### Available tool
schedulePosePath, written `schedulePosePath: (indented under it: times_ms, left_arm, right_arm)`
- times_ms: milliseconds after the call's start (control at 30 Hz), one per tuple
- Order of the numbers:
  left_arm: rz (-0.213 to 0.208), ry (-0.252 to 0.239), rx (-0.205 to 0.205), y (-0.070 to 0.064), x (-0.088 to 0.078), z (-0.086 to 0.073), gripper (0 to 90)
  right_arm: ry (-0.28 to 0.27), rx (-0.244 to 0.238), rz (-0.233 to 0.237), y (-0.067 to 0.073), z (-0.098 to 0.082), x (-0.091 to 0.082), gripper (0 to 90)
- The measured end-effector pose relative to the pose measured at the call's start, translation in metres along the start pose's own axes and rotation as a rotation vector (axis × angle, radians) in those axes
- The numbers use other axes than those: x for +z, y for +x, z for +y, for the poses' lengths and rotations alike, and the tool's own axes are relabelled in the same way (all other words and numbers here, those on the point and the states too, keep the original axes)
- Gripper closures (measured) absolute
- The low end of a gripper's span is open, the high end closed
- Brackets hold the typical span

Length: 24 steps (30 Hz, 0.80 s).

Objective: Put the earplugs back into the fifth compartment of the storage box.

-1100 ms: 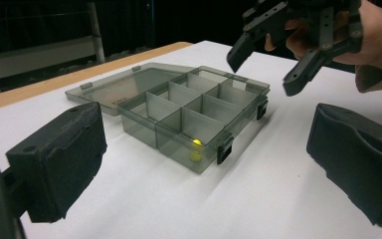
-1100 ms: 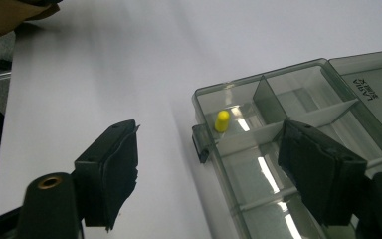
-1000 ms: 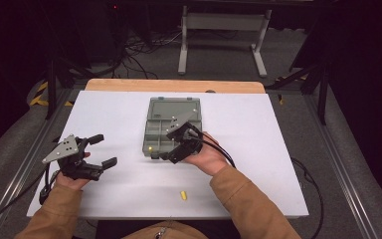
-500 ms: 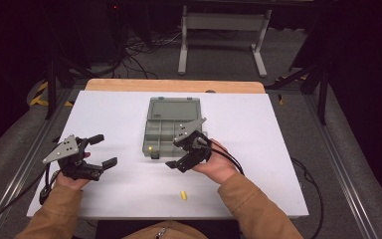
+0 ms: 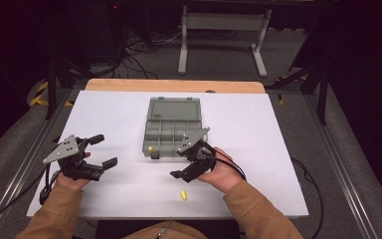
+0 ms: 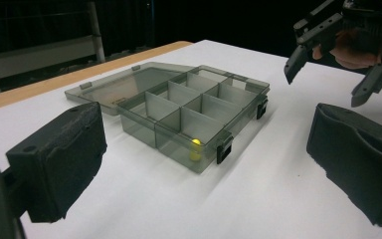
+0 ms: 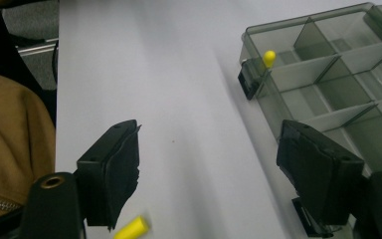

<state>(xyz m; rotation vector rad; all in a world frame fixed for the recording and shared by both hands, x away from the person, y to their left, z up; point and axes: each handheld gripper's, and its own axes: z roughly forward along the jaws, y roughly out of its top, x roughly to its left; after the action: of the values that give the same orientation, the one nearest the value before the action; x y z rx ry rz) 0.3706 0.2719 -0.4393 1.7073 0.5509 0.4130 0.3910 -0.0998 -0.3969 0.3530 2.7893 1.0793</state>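
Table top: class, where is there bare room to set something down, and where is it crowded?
Free: the table right of the box, and the far left corner behind the left gripper. Crowded: the near middle, where the right gripper hangs by the box and a yellow plug.

A yellow earplug (image 5: 183, 194) lies loose on the table's near edge.

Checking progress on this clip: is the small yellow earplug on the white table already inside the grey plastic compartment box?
No, that small yellow earplug lies on the white table, apart from the grey plastic compartment box.
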Motion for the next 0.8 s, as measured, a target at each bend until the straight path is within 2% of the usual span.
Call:
schedulePosePath:
  times_ms: [300, 500, 800]
  left_arm:
    - [-0.001, 0.001, 0.000, 0.000, 0.001, 0.000, 2.8]
    - [-0.001, 0.003, -0.001, 0.000, 0.001, 0.000, 2.8]
    - [-0.002, 0.001, -0.001, 0.000, 0.001, 0.000, 2.8]
  right_arm:
    - [0.037, -0.005, 0.019, 0.006, -0.010, 0.002, 25.7]
    - [0.095, -0.019, 0.036, 0.010, -0.016, 0.009, 26.1]
    - [0.143, -0.020, 0.066, 0.016, -0.023, 0.016, 29.1]
